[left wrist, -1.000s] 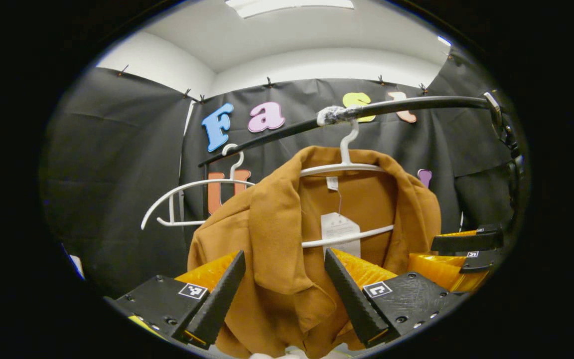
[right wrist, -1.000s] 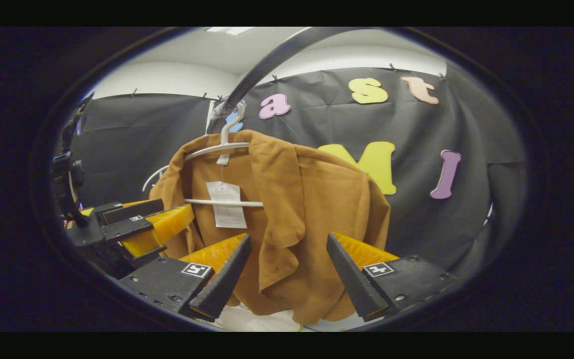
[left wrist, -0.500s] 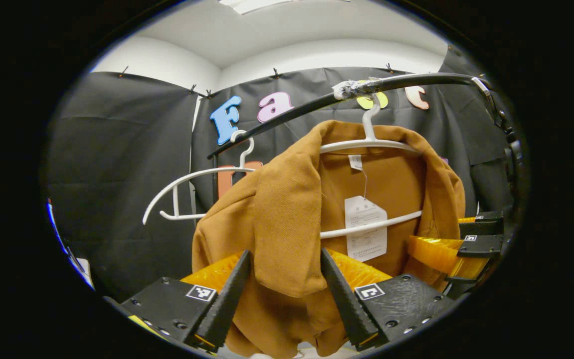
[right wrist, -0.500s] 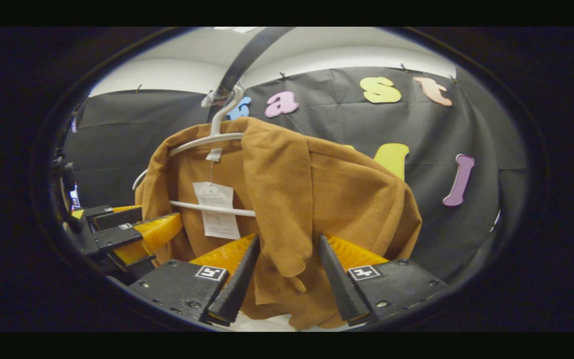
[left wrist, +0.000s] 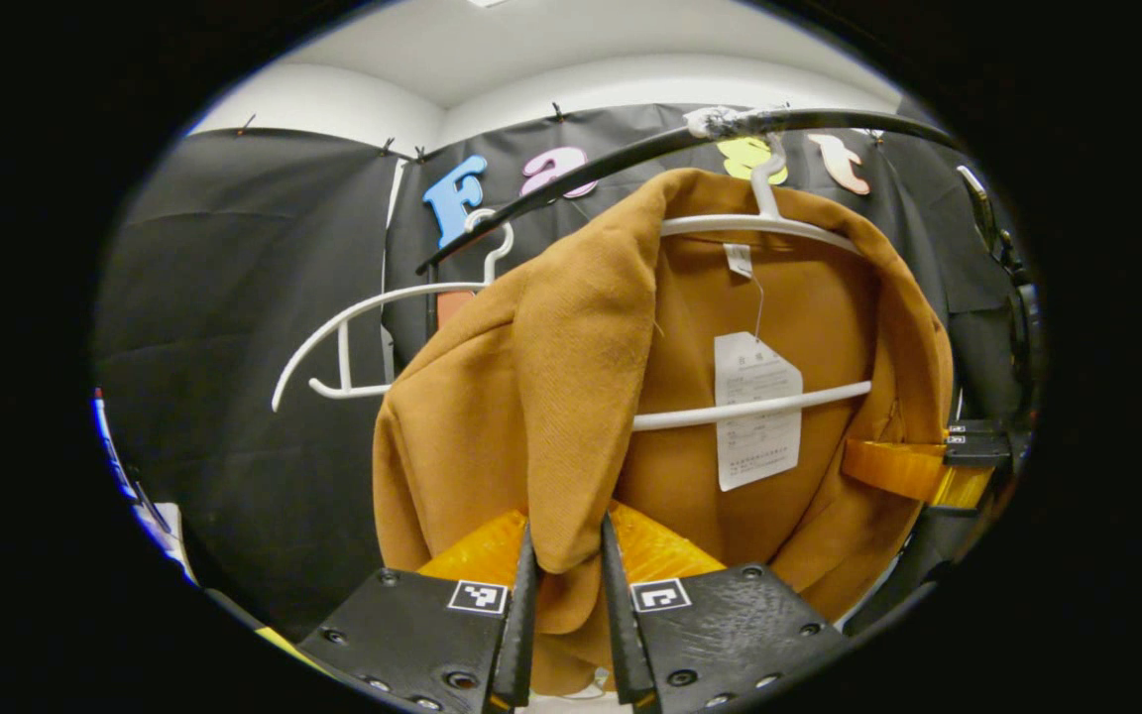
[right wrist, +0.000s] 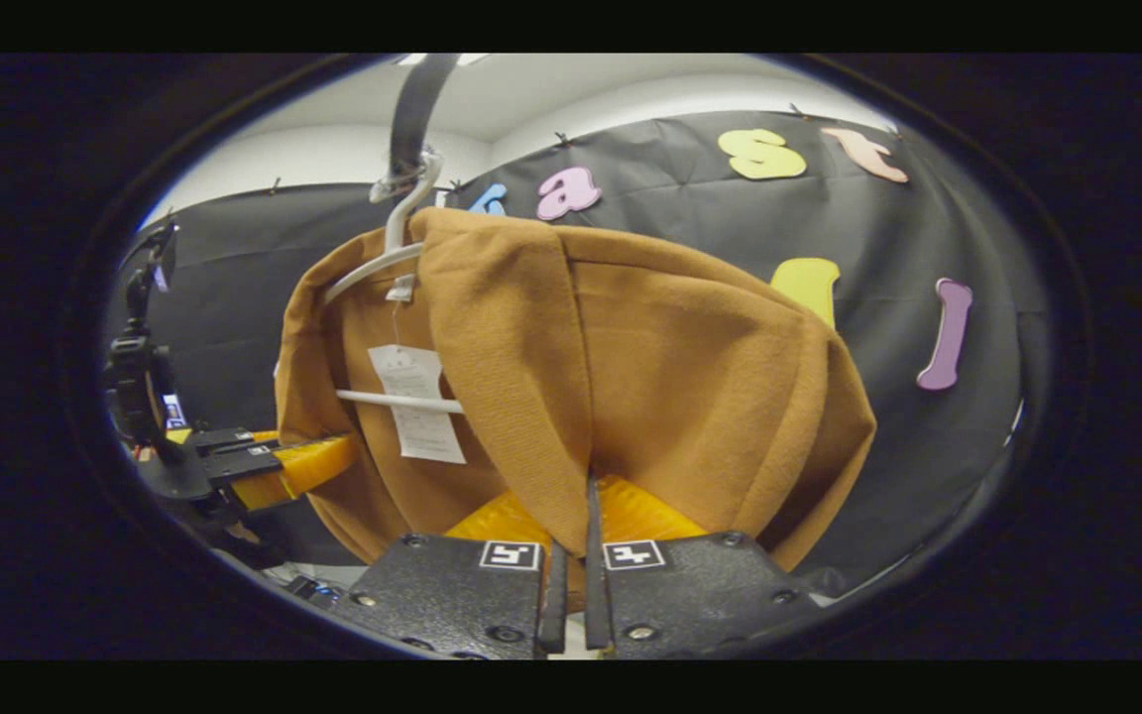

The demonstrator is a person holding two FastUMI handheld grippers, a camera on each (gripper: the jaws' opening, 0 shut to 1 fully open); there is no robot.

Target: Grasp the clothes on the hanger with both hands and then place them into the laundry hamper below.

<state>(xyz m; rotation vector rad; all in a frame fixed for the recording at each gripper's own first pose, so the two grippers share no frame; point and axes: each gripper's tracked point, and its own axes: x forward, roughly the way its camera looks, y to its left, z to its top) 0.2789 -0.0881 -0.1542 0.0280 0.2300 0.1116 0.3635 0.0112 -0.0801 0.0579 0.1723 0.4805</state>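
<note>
Left gripper (left wrist: pixel 563 585): its fingers are clamped on the front lapel edge of the brown jacket (left wrist: pixel 492 397), the fold pinched between them at 6 o'clock in the left gripper view. The jacket hangs on a white hanger (left wrist: pixel 759 223) hooked over the black rail (left wrist: pixel 630 159) at 12 o'clock. A second, bare white hanger (left wrist: pixel 363 317) hangs on the same rail at 9 o'clock. A paper tag (left wrist: pixel 755 409) dangles inside the collar.

Right gripper (right wrist: pixel 571 555): the fingers are drawn nearly together on the opposite lapel (right wrist: pixel 512 367), cloth nipped between them at 6 o'clock in the right gripper view. The left gripper also shows there at 9 o'clock, against the far front edge.

Assessment of the step in hand: both holds appear set, so the next move is to free the shoulders from the hanger. I would advise lifting both front edges up and outward together, so that the cloth slides off the hanger arms rather than dragging the hook along the rail. Only thin folds are held; a sharp pull may slip them.

Not verifiable: the laundry hamper is below the field of both views. The jacket's hem and sleeves are cut off at the lower edge. Depth of cloth between the fingers cannot be judged.
</note>
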